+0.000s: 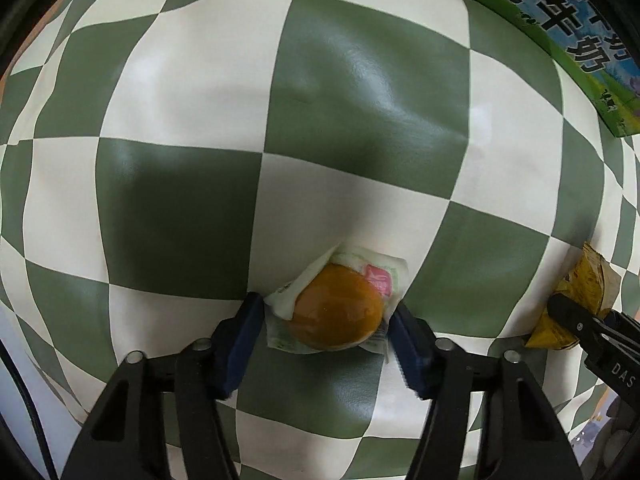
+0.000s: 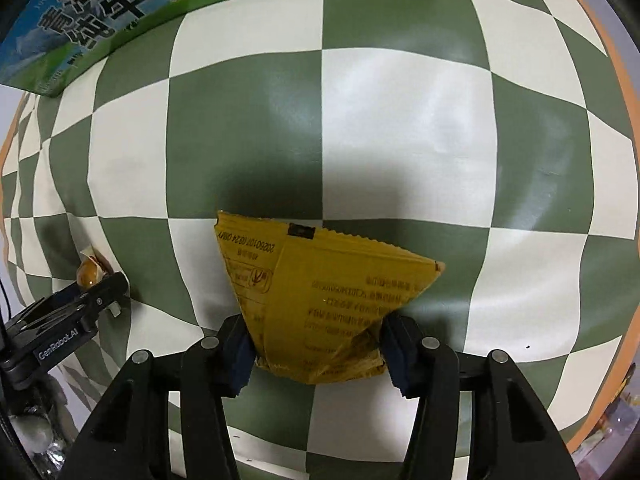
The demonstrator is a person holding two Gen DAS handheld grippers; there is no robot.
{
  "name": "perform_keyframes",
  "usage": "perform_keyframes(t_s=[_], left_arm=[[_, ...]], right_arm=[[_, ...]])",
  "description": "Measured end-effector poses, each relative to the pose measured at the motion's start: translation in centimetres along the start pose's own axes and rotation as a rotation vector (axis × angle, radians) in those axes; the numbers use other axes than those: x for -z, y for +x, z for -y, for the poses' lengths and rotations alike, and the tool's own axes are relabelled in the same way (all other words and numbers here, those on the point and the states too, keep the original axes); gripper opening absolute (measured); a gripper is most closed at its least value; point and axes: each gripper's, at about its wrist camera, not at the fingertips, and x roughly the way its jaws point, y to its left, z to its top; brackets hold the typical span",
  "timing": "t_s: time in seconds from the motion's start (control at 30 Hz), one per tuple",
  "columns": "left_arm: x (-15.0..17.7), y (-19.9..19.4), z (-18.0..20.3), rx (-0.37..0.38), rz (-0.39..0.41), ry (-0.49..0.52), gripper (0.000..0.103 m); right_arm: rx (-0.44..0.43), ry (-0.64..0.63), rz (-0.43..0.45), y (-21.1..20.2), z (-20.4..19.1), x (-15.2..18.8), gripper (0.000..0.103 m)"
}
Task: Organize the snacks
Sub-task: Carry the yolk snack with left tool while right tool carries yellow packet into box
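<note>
My left gripper (image 1: 326,316) is shut on a small round brown cake in a clear and white wrapper (image 1: 336,312), held just above the green and white checked cloth (image 1: 360,80). My right gripper (image 2: 318,336) is shut on a yellow snack packet (image 2: 320,300), its printed back facing the camera. In the left wrist view the yellow packet (image 1: 580,292) and the right gripper (image 1: 560,308) show at the right edge. In the right wrist view the wrapped cake (image 2: 90,270) and the left gripper (image 2: 108,284) show at the left.
A green and blue milk carton box with Chinese print stands at the far side of the cloth, top right in the left wrist view (image 1: 560,20) and top left in the right wrist view (image 2: 120,8). The cloth's orange edge (image 2: 624,60) runs on the right.
</note>
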Motion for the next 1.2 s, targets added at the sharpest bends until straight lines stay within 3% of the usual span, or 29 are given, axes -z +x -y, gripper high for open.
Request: perform_keyframes(t_s=[0.3, 0.6, 0.73, 0.93, 1.07, 1.2], left_arm=[[0.5, -2.1, -1.0, 0.107, 0.002, -0.04, 0.054], [-1.3, -9.4, 0.0, 0.243, 0.089, -0.009, 0.054], [-3.8, -13.8, 1.7, 0.303, 0.165, 0.04, 0.055], [-8.6, -20.1, 4.1, 0.366, 0.261, 0.124, 0.055], [-13.5, -23.2, 6.3, 0.344, 0.308, 0.166, 0.055], [-19.7, -22.6, 7.5, 0.294, 0.277, 0.181, 0.055]], right_arm=[[-0.03, 0.007, 0.023, -0.6, -1.0, 0.1, 0.053], [-0.12, 0.012, 0.069, -4.5, 0.3, -0.3, 0.052], [-0.164, -0.005, 0.123, -8.2, 0.9, -0.2, 0.052], [-0.223, -0.044, 0.265, -18.3, -0.1, -4.4, 0.052], [-0.244, -0.068, 0.354, -24.0, -0.5, -8.4, 0.052], [-0.209, -0.084, 0.392, -25.7, -2.2, -14.5, 0.052]])
